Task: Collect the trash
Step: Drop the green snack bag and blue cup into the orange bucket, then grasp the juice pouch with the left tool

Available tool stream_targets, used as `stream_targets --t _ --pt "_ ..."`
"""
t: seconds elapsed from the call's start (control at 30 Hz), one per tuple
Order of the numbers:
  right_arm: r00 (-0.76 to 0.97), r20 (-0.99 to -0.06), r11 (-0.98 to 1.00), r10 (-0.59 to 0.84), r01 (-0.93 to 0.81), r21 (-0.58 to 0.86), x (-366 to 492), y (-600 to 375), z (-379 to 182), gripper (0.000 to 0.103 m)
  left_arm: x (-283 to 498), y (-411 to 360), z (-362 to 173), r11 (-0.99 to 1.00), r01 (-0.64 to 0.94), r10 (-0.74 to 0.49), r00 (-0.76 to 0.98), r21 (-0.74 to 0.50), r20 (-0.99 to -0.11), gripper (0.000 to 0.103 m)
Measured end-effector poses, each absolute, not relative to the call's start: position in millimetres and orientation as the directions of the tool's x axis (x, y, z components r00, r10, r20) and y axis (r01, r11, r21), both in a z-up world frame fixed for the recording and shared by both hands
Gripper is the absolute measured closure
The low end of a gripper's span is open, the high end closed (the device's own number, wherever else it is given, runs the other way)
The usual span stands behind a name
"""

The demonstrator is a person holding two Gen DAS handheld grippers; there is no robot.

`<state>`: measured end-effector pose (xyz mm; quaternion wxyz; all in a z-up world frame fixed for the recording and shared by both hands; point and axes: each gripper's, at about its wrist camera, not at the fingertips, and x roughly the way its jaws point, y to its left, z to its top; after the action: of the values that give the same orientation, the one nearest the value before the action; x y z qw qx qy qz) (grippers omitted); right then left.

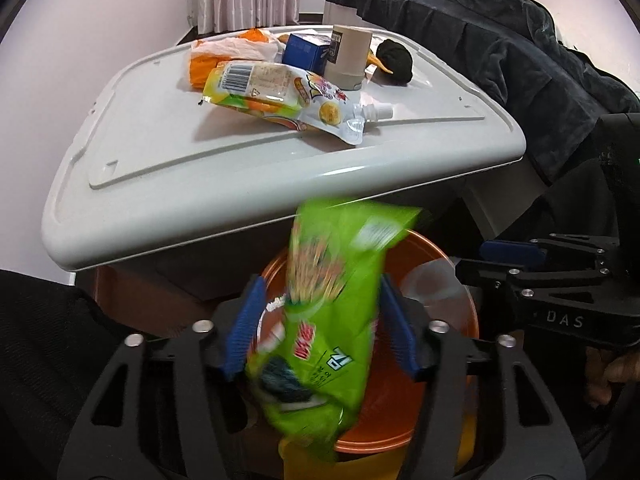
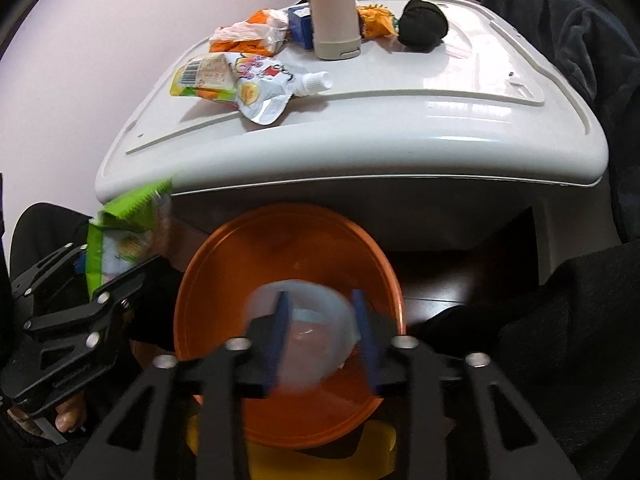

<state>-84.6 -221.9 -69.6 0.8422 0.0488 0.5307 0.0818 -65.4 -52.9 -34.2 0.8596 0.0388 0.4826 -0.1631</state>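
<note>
The left gripper (image 1: 320, 324) stands with its blue pads apart around a bright green crinkly snack bag (image 1: 324, 320), blurred and seemingly slipping free, positioned to fall into the round orange plastic bin (image 1: 448, 264) directly below. The right gripper (image 2: 320, 336) likewise has its pads spread on either side of a blurred translucent plastic cup (image 2: 304, 320) over the same bin. Beyond, on the white plastic lid (image 1: 168, 168), more trash waits: a spouted foil drink pouch (image 1: 280, 100) near the front edge, and a beige paper cup (image 1: 348, 56) toward the back.
</note>
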Motion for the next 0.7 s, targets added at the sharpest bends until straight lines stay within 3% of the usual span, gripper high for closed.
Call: stream_targets --t 0.27,0.47,0.57,0.7 --pt "0.442 -0.875 0.98 0.196 -0.048 0.195 -86 -232 -68 0.059 -63 -49 -35 0.948 0.3 -0.244 0.476 -0.105 -0.845 0.042" --pt "0.494 -0.847 0.975 0.197 -0.011 0.22 -83 -246 -56 0.047 -41 -39 -24 0.951 0.249 -0.281 0.46 -0.182 -0.842 0.034" --pt "0.514 -0.834 0.972 0.2 0.001 0.234 -81 -253 -54 0.045 -11 -39 -12 0.946 0.163 -0.324 0.435 -0.28 -0.84 0.026" --pt "0.51 -0.831 0.964 0.223 0.009 0.264 -81 -259 -59 0.043 31 -43 -3 0.916 -0.04 -0.346 0.425 -0.399 -0.837 0.024"
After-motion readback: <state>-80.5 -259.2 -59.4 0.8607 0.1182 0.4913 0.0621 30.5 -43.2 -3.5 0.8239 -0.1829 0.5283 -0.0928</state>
